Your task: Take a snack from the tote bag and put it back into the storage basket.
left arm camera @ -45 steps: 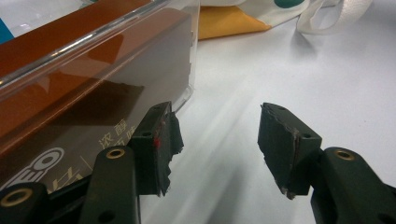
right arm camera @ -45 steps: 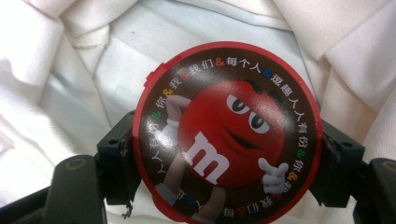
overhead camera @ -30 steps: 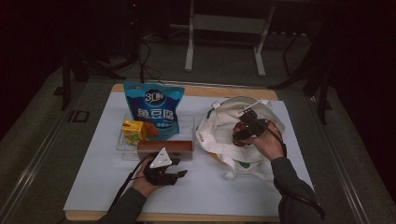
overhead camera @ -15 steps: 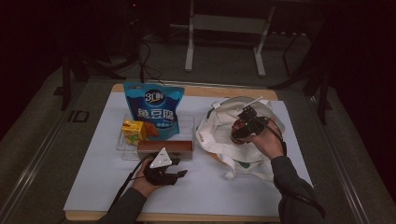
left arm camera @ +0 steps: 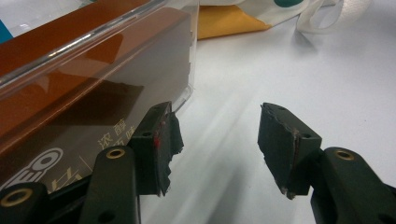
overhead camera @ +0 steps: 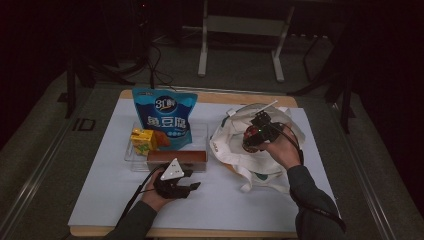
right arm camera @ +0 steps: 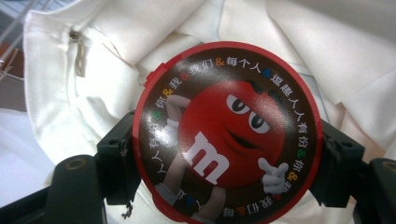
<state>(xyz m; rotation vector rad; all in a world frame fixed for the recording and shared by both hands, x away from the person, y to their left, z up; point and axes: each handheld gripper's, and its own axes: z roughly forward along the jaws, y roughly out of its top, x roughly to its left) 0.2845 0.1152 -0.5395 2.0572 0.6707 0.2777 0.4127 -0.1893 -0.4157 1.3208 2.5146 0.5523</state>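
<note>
A round red candy tin with a cartoon figure on its lid sits clamped between the jaws of the right gripper, one jaw on each side of its rim. The tin hangs above the white cloth tote bag, which lies rumpled at the right of the table; a zipper pull shows on the bag's fabric in the right gripper view. The left gripper rests low on the white tabletop with its jaws apart and nothing between them, just beside a brown box in a clear tray. Behind stand a blue snack bag and a yellow carton.
</note>
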